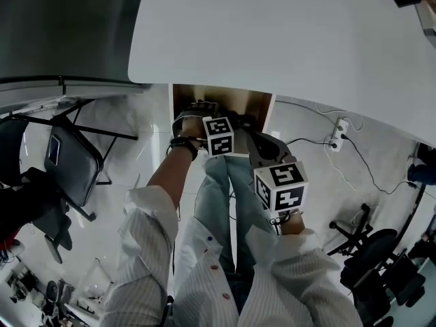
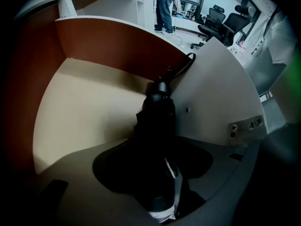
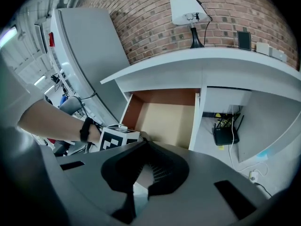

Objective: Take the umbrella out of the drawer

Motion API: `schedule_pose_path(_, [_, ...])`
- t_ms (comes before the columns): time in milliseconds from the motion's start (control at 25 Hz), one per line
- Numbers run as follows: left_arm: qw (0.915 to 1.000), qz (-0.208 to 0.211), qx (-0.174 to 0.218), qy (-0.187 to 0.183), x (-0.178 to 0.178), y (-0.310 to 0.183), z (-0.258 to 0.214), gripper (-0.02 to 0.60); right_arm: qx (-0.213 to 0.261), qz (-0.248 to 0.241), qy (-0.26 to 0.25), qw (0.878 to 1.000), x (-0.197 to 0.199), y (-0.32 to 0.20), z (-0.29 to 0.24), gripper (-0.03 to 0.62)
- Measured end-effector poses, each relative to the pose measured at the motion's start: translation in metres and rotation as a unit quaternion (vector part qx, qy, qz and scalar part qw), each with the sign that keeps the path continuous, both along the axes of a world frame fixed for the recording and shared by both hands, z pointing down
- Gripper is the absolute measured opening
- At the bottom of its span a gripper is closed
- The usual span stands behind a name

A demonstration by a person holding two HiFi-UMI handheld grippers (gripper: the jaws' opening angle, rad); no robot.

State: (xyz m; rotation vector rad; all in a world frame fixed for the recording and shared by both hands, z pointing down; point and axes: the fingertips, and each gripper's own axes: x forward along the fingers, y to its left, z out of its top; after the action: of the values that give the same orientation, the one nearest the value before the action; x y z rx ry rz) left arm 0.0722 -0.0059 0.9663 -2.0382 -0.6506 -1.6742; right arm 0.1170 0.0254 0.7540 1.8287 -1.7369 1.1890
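Brick wall behind, white surface (image 3: 221, 55) in front of it, and below that a pulled-open drawer (image 3: 167, 114) with brown walls and a pale floor. Inside, close to the white side panel, a folded black umbrella (image 2: 157, 119) with its strap loop at the far end, lying between the wide-spread jaws of the left gripper (image 1: 210, 122), aimed steeply down, pads not visibly pressing. Just outside the drawer front, the right gripper (image 3: 143, 159), jaws drawn close together, nothing between them.
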Motion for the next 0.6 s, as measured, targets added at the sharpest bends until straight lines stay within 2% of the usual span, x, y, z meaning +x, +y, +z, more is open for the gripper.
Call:
schedule_pose_path(120, [1.0,0.006,0.004,0.004,0.002,0.0,0.003,0.241,-0.019,0.0,-0.003,1.0,-0.002,0.003,0.011,0.035])
schedule_pose_path(360, [0.9999,-0.01,-0.013,-0.002,-0.001,0.002,0.005,0.215,-0.082,-0.009,-0.003,0.997,-0.01,0.009,0.037,0.035])
schedule_pose_path(600, [0.9998,-0.006,-0.02,-0.001,-0.001,0.004,0.005,0.187,-0.103,-0.004,-0.008,0.995,-0.012,0.012,0.052,0.035])
